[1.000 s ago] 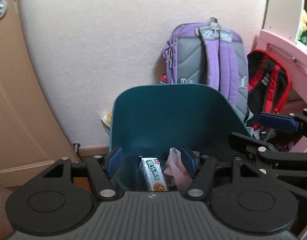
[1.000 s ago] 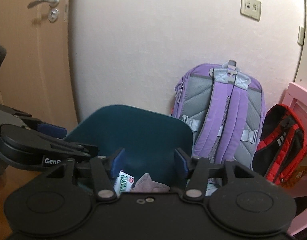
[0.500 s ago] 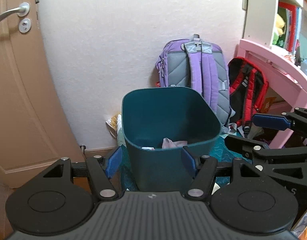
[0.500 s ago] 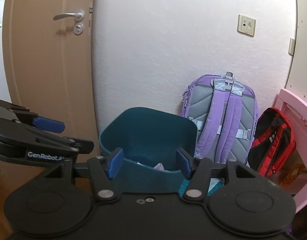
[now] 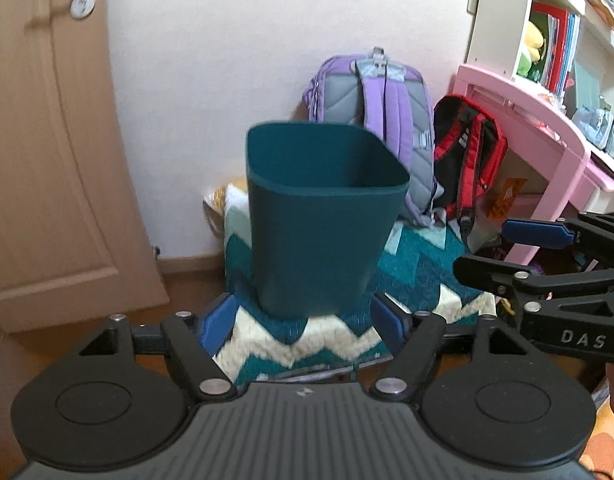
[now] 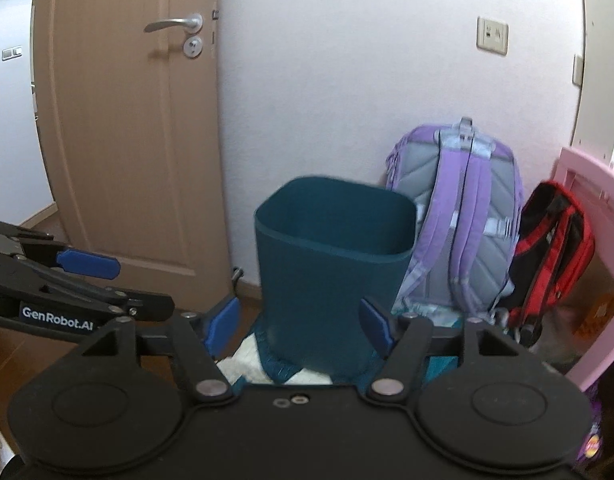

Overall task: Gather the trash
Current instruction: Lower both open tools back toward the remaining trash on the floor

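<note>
A dark teal trash bin (image 5: 321, 220) stands upright on a teal and white zigzag rug (image 5: 411, 264) near the wall. It also shows in the right wrist view (image 6: 331, 268). Its inside is hidden from both views. My left gripper (image 5: 305, 322) is open and empty, a short way back from the bin. My right gripper (image 6: 299, 322) is open and empty, also back from the bin. The right gripper shows at the right of the left wrist view (image 5: 547, 264); the left gripper shows at the left of the right wrist view (image 6: 67, 288).
A purple backpack (image 5: 381, 120) and a red and black backpack (image 5: 467, 156) lean behind the bin. A pink desk (image 5: 547, 128) with shelves stands at the right. A wooden door (image 6: 127, 128) is at the left. A yellow and white bag (image 5: 223, 204) lies by the wall.
Both grippers have pulled up and back from the bin. One second ago they were over its mouth with a biscuit packet and crumpled trash visible inside; now the inside is out of sight.
</note>
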Demonstrator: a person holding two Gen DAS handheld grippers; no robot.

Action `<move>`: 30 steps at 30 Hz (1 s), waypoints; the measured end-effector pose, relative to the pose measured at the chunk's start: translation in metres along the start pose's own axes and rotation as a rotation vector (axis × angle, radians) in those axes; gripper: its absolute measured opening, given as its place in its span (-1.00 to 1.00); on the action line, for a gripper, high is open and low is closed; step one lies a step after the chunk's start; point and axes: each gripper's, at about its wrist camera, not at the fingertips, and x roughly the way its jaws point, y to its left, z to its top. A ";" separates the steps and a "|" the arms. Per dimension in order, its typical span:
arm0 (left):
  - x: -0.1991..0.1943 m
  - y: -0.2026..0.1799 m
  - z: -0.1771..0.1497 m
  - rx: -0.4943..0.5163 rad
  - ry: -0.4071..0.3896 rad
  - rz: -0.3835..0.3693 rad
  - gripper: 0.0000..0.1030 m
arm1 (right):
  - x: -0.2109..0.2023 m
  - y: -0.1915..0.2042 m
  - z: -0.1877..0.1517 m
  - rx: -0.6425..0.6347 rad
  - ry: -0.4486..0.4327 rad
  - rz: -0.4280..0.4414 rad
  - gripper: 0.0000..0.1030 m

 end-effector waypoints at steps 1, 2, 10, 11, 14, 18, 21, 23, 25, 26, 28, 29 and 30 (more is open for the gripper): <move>0.000 0.003 -0.007 -0.006 0.008 -0.002 0.43 | 0.000 0.002 -0.008 0.005 0.006 0.007 0.37; 0.000 0.006 -0.016 -0.016 0.017 -0.003 0.43 | 0.001 0.003 -0.015 0.011 0.013 0.008 0.39; 0.020 0.024 -0.077 -0.029 0.063 0.035 0.55 | 0.032 0.011 -0.079 0.047 0.105 0.028 0.72; 0.026 0.026 -0.085 -0.033 0.076 0.039 0.56 | 0.038 0.012 -0.087 0.049 0.117 0.025 0.77; 0.050 0.036 -0.108 -0.078 0.120 0.053 0.58 | 0.059 0.014 -0.115 0.065 0.160 0.019 0.89; 0.090 0.049 -0.143 -0.140 0.197 0.065 0.58 | 0.094 0.013 -0.154 0.104 0.233 0.019 0.99; 0.127 0.060 -0.168 -0.201 0.270 0.077 0.58 | 0.122 0.010 -0.180 0.132 0.286 0.014 0.99; 0.148 0.066 -0.181 -0.231 0.309 0.082 0.58 | 0.142 0.006 -0.196 0.158 0.320 0.011 0.99; 0.171 0.070 -0.193 -0.241 0.347 0.089 0.58 | 0.161 0.002 -0.211 0.177 0.353 0.003 0.99; 0.180 0.072 -0.198 -0.239 0.361 0.088 0.58 | 0.170 -0.002 -0.218 0.184 0.369 -0.001 0.99; 0.201 0.075 -0.209 -0.228 0.383 0.086 0.58 | 0.190 -0.006 -0.234 0.185 0.401 -0.007 0.99; 0.210 0.076 -0.213 -0.222 0.393 0.084 0.58 | 0.200 -0.009 -0.243 0.180 0.419 -0.011 0.99; 0.220 0.076 -0.218 -0.215 0.404 0.080 0.58 | 0.209 -0.010 -0.251 0.172 0.433 -0.011 0.99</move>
